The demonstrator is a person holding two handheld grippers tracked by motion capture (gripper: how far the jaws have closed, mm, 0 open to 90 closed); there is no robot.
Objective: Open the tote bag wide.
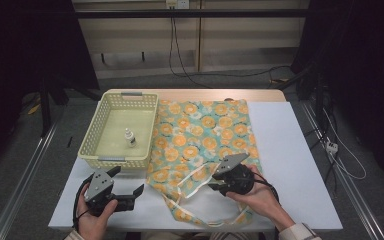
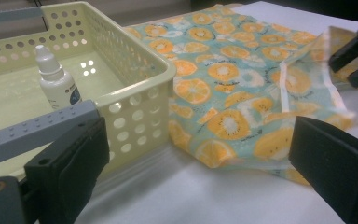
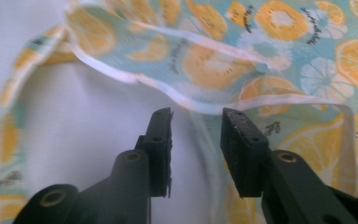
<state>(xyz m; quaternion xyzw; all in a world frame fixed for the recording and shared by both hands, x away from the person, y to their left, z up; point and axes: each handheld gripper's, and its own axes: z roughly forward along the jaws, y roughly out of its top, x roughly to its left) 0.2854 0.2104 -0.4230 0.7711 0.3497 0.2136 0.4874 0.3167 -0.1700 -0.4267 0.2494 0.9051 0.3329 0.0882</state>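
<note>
At the lower left of the high view, the left hand-held gripper (image 1: 130, 196) hovered over the white tabletop (image 1: 300, 150), just in front of the cream basket (image 1: 111, 161). Its jaws were spread wide with nothing between them, seemingly parked there ready to help. In its own view the jaws framed the basket's near corner, and the left jaw cut off part of the basket wall. Inside the basket stood a small white dropper bottle (image 2: 56, 79), upright; its label was too small to read.

Moving right, the orange-print cloth bag (image 1: 202, 135) lay flat across the middle of the tabletop, touching the basket's right side, with its opening and white-edged straps (image 1: 187, 192) toward the bottom of the frame. The bag's far edge ran off the top of the left gripper view.

Right of centre, the right hand-held gripper (image 1: 215, 181) sat low at the bag's mouth. Its jaws were parted, narrowly, and poised around the white hem (image 3: 205, 108), probably to pinch it and lift the bag open. The cloth there was blurred, so whether a pad touched the hem was hard to tell.
</note>
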